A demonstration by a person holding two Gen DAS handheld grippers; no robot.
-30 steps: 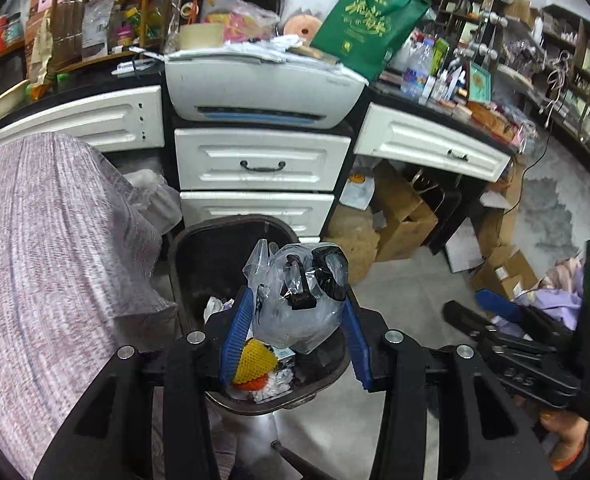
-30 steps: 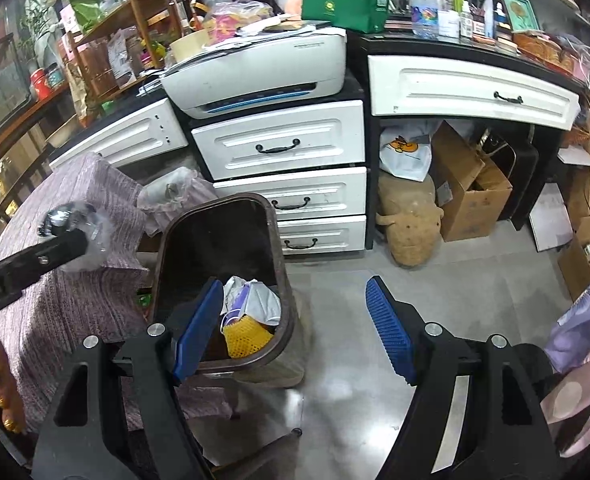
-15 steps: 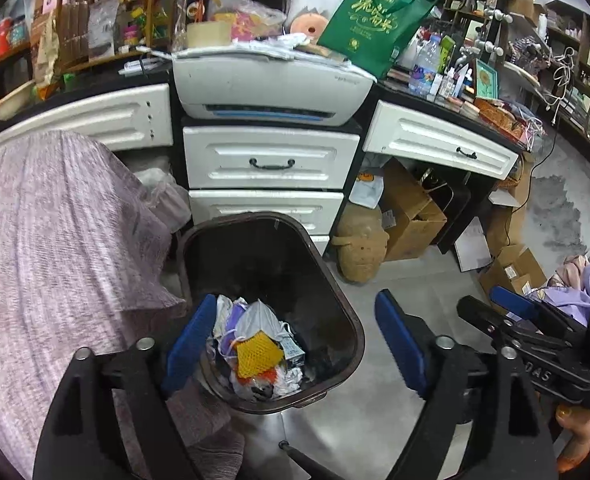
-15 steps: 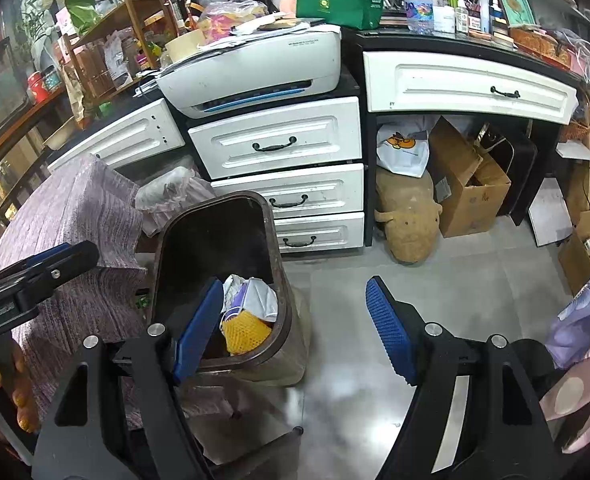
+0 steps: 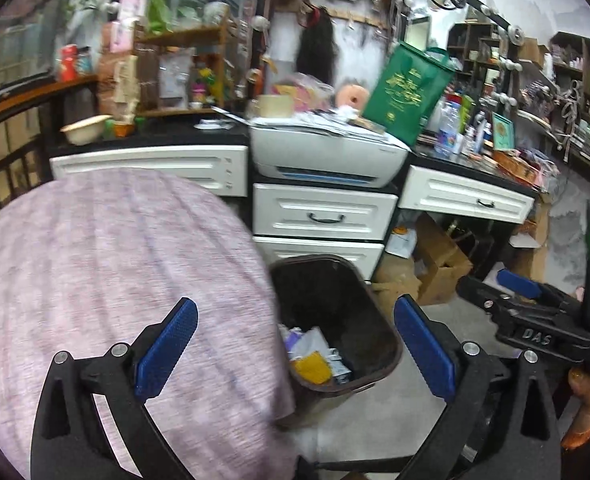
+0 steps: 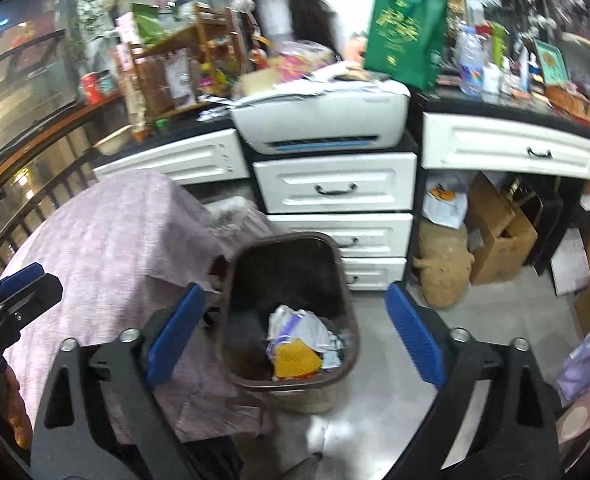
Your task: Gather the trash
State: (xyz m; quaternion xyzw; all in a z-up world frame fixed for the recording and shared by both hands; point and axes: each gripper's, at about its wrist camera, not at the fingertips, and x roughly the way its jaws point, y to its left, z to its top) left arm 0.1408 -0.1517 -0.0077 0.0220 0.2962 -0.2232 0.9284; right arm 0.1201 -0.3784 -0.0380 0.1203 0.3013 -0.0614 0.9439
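Observation:
A dark brown trash bin (image 5: 379, 320) stands on the floor beside a table with a pink-grey cloth (image 5: 95, 272). It holds crumpled white plastic and a yellow net (image 5: 311, 366). The bin (image 6: 347, 320) and the trash (image 6: 295, 356) also show in the right wrist view. My left gripper (image 5: 295, 352) is open and empty, its jaws spread over the table edge and the bin. My right gripper (image 6: 295, 336) is open and empty above the bin; it also shows at the right of the left wrist view (image 5: 531, 312).
White drawers (image 5: 323, 212) with a printer (image 5: 327, 152) on top stand right behind the bin. Cardboard boxes (image 6: 499, 224) and a brown plush (image 6: 443, 268) sit under the desk at right. A green bag (image 5: 407, 92) stands on the cluttered counter. The floor (image 6: 375, 420) is grey tile.
My left gripper opened and dropped the clear plastic bag of trash into the bin, then rose and swung left over the table. My right gripper also rose a little.

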